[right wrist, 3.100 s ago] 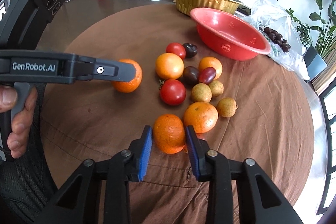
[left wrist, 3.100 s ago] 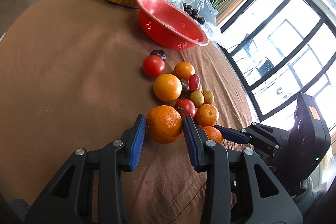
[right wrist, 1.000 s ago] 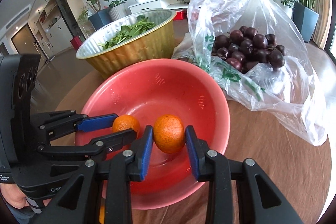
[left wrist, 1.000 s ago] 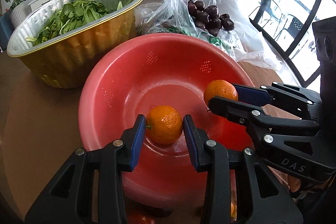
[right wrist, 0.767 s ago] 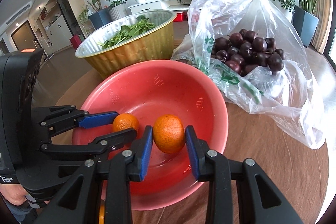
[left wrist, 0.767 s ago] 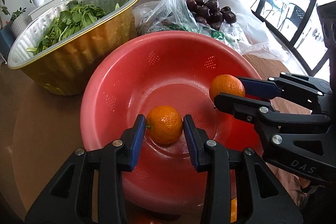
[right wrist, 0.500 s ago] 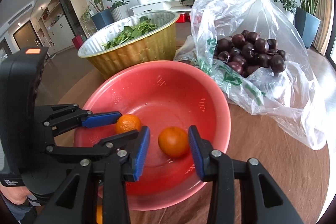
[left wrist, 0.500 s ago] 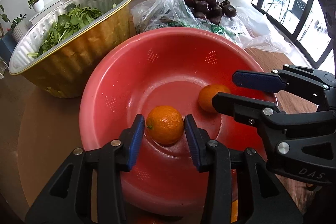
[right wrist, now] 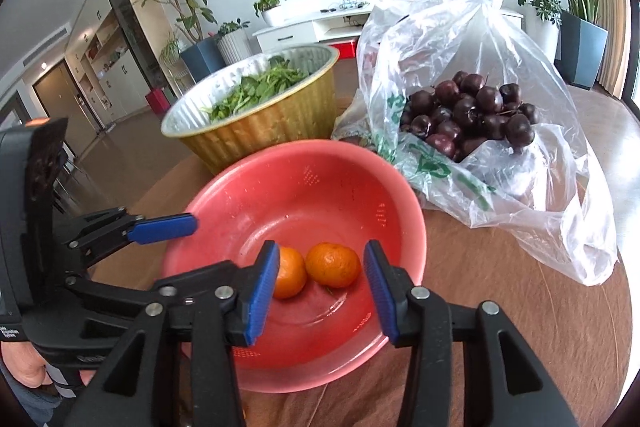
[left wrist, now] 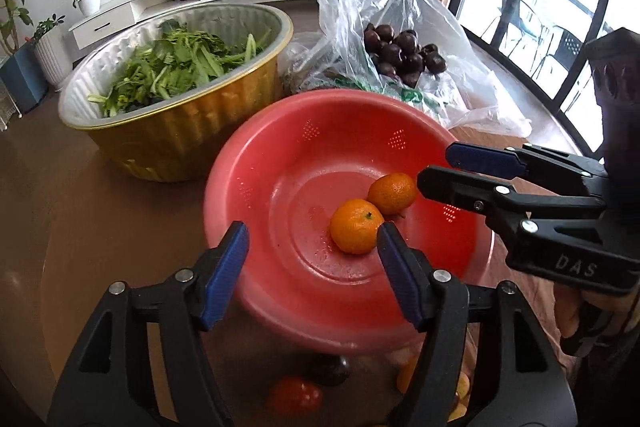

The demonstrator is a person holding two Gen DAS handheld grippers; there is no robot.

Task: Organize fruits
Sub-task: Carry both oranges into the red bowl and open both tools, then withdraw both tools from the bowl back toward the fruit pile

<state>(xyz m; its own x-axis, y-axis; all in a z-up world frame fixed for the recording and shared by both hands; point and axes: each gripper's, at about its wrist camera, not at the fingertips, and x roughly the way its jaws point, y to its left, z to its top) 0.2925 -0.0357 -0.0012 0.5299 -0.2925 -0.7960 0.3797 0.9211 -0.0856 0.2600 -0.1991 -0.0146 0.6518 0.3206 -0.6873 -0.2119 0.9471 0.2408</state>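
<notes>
Opening both jaws, we hold our left gripper (left wrist: 312, 255) and right gripper (right wrist: 320, 281) over the red bowl (left wrist: 280, 147), and neither grips anything. Two oranges (left wrist: 355, 225) (left wrist: 392, 193) lie free on its bottom, touching each other, beside the bag of dark fruit (right wrist: 472, 115).

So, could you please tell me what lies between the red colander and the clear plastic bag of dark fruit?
Nothing: the right wrist view shows the plastic bag crumpled right up against the red colander's far rim.
</notes>
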